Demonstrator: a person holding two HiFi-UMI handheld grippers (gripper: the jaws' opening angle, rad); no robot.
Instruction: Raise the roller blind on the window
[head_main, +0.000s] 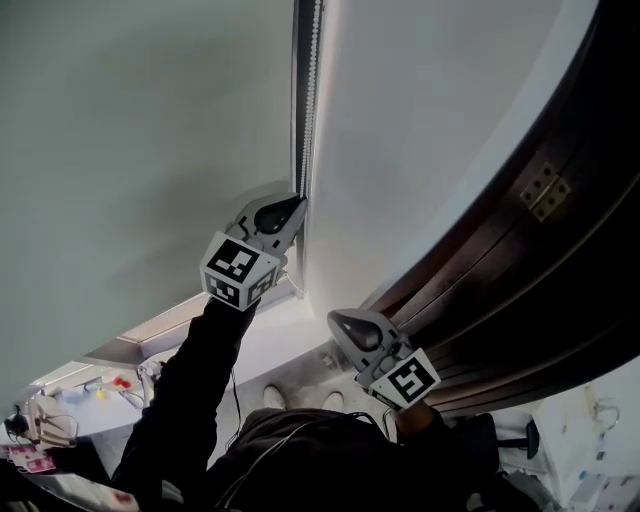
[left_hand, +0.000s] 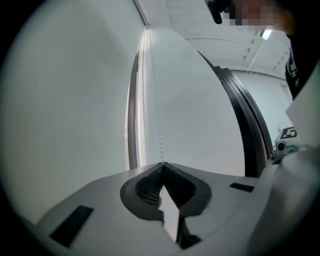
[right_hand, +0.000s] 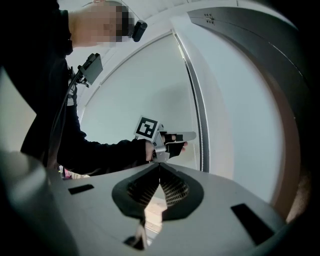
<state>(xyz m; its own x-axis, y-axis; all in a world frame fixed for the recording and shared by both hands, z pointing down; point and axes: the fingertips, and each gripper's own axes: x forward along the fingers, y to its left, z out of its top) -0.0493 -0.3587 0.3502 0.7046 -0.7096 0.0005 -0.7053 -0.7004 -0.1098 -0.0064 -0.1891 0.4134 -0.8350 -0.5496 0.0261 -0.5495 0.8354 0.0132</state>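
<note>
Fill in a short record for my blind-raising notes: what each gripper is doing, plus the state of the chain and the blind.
left gripper: shut on the bead chain
right gripper: shut, nothing between its jaws, held apart from the chain
bead chain: hangs straight beside the blind's left edge in the head view
blind: covers the window as far as can be seen

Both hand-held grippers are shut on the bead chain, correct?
Not both. Only the left hand-held gripper is shut on the bead chain; the right hand-held gripper is shut on nothing, as the right gripper view shows.
</note>
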